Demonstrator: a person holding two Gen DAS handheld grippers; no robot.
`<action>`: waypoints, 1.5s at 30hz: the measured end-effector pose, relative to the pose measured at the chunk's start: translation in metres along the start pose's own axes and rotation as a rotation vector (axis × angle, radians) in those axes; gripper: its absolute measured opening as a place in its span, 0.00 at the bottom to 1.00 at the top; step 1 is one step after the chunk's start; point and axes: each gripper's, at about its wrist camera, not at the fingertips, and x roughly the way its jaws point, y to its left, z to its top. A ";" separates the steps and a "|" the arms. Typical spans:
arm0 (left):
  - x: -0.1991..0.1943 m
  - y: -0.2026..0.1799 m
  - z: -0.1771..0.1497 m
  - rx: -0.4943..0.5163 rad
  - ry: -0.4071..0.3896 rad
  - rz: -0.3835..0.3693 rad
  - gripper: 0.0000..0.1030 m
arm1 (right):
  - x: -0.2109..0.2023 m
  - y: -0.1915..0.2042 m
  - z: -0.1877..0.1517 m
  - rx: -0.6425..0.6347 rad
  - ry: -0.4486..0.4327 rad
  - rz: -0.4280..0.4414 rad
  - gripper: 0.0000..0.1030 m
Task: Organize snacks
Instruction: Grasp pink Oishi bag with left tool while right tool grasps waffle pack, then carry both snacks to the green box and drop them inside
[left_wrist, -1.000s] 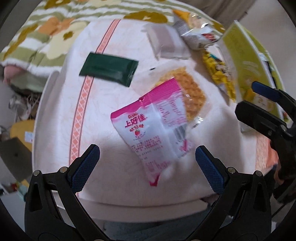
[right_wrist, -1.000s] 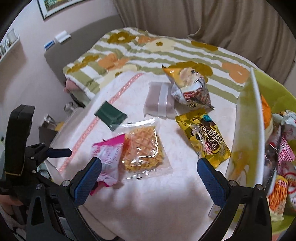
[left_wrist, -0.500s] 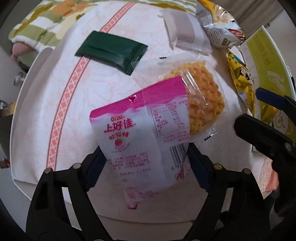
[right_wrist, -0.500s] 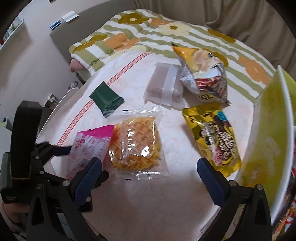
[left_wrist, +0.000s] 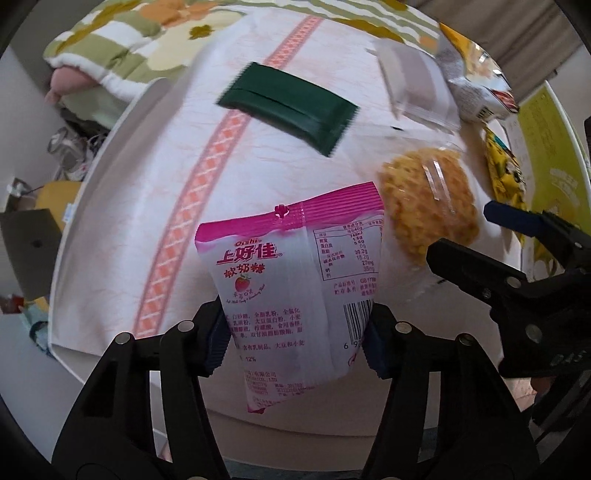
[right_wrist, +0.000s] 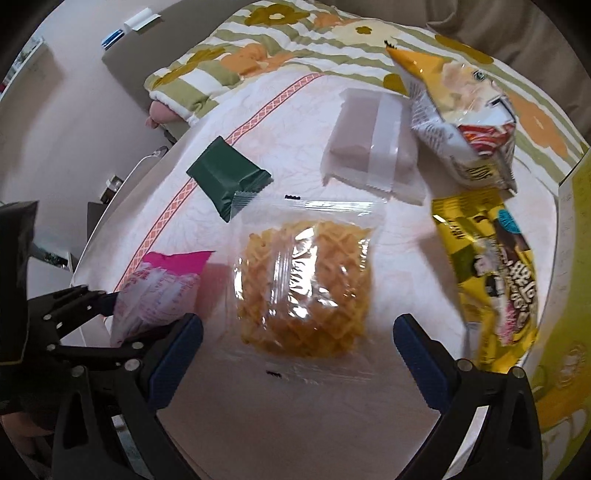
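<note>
My left gripper (left_wrist: 295, 341) is shut on a pink and white candy packet (left_wrist: 295, 280) and holds it up above the table's near edge; the packet also shows at the left of the right wrist view (right_wrist: 157, 288). My right gripper (right_wrist: 297, 360) is open and empty, low over a clear-wrapped waffle (right_wrist: 304, 286), which lies just ahead between the fingers. The waffle (left_wrist: 428, 214) lies right of the pink packet in the left wrist view. A dark green packet (left_wrist: 290, 107) lies farther back on the cloth.
A white cloth with an orange stripe (right_wrist: 177, 199) covers the table. A translucent grey packet (right_wrist: 373, 144), an orange and white chip bag (right_wrist: 465, 122) and a yellow packet (right_wrist: 491, 273) lie behind and right. A yellow-green box (right_wrist: 569, 258) stands at the right edge. A striped floral blanket (right_wrist: 236, 55) lies beyond.
My left gripper closed on the pink packet and lifted it off the waffle. My right gripper moved forward and down towards the waffle, still open.
</note>
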 end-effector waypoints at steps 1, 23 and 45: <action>0.000 0.007 0.002 -0.004 -0.003 0.004 0.54 | 0.002 0.001 0.001 0.009 -0.003 -0.007 1.00; -0.026 0.039 0.004 0.039 -0.054 0.011 0.54 | 0.021 0.019 0.008 0.075 -0.072 -0.186 0.70; -0.165 -0.044 0.084 0.350 -0.358 -0.203 0.53 | -0.184 0.001 -0.019 0.369 -0.432 -0.207 0.70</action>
